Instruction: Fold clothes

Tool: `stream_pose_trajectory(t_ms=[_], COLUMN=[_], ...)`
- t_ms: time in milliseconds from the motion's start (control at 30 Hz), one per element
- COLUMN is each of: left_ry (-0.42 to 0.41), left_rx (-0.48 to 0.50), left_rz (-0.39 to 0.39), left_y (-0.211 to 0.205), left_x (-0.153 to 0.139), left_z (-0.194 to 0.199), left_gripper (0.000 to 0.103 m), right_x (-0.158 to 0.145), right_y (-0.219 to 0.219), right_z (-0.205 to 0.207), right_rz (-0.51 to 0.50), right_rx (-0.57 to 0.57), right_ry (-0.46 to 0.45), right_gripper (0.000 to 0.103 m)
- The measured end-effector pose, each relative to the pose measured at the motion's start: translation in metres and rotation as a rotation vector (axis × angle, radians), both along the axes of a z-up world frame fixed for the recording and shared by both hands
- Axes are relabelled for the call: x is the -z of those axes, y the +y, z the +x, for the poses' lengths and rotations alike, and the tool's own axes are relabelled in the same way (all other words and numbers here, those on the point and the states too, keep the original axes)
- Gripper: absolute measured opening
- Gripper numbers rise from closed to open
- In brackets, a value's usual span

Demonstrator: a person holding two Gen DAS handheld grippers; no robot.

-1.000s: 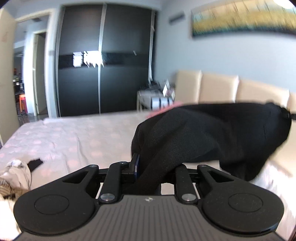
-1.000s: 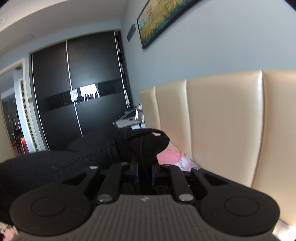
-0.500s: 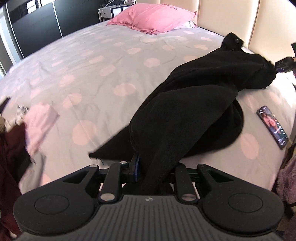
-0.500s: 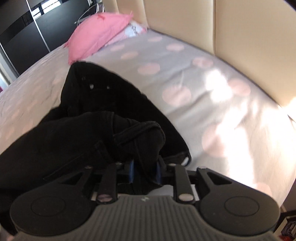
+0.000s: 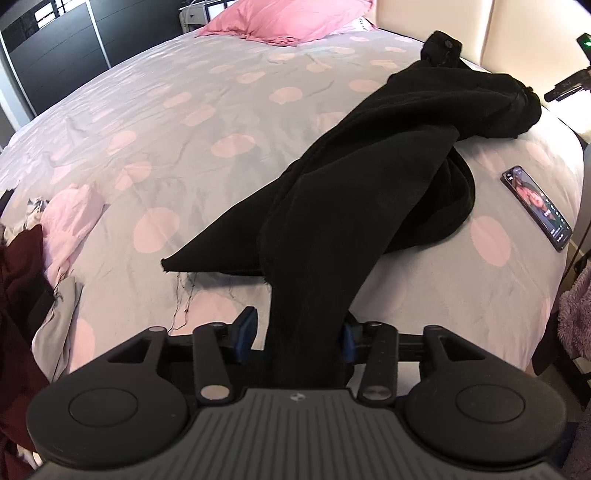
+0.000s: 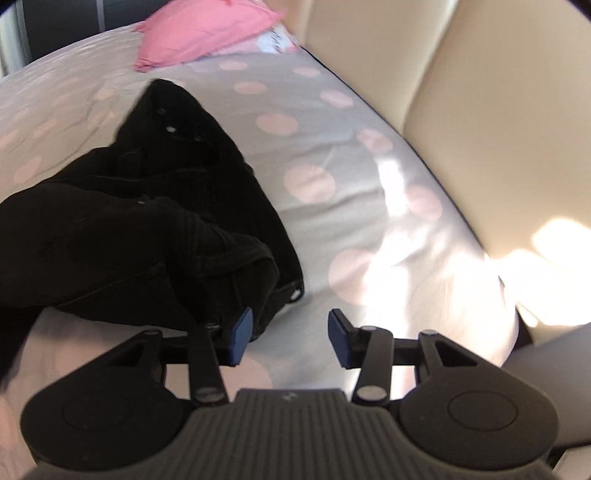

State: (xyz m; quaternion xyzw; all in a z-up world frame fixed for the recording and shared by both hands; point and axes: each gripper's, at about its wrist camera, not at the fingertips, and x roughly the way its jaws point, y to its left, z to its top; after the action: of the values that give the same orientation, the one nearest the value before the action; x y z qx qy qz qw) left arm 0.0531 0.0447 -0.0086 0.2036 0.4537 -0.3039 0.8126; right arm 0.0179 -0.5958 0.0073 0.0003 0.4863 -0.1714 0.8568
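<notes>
**A:** Although the black, heavy-cotton trousers already lay on the grey bedspread with pale pink dots, how much folding would you say was done?

**B:** Very little, by my reading. They were laid down in a twisted heap rather than flat: the near end ran up between the jaws of the left gripper, a frayed hem corner stuck out to the left, and the waistband end sat bunched far across the bed towards the cream padded headboard. Spreading, smoothing and every fold looked still to come.

**A:** And the left claw itself?

**B:** Its jaws had just been opening and stood about half apart. The cloth still filled much of the gap and lay against the right pad, but the left blue pad stood clear of it, so I'd call it a released grip.

**A:** The right one?

**B:** The right gripper had also just been opening, to a similar half-width. Nothing lay between its jaws, only bedspread below; the trousers' bunched waistband lay just beside its left pad, perhaps brushing it.

**A:** Anything else on the bed?

**B:** A dark smartphone with a lit screen lay near the right edge, a crumpled pile of pink, grey and maroon clothes waited at the left, and a pink pillow sat at the far end.
</notes>
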Motion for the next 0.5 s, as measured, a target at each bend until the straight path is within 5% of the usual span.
stream_pose_trajectory(t_ms=[267, 367, 500], left_ry=[0.008, 0.005, 0.007], left_rx=[0.009, 0.018, 0.014], left_rz=[-0.055, -0.054, -0.062], left_y=[-0.007, -0.015, -0.021], left_x=[-0.006, -0.008, -0.009], left_z=[0.005, 0.007, 0.014], left_gripper=[0.049, 0.049, 0.049], right_x=[-0.011, -0.002, 0.008], right_y=[0.054, 0.075, 0.088], right_z=[0.019, 0.038, 0.066], right_rz=[-0.059, -0.150, -0.221], right_rx=[-0.328, -0.446, -0.618], right_ry=[-0.072, -0.006, 0.118], right_gripper=[0.050, 0.061, 0.061])
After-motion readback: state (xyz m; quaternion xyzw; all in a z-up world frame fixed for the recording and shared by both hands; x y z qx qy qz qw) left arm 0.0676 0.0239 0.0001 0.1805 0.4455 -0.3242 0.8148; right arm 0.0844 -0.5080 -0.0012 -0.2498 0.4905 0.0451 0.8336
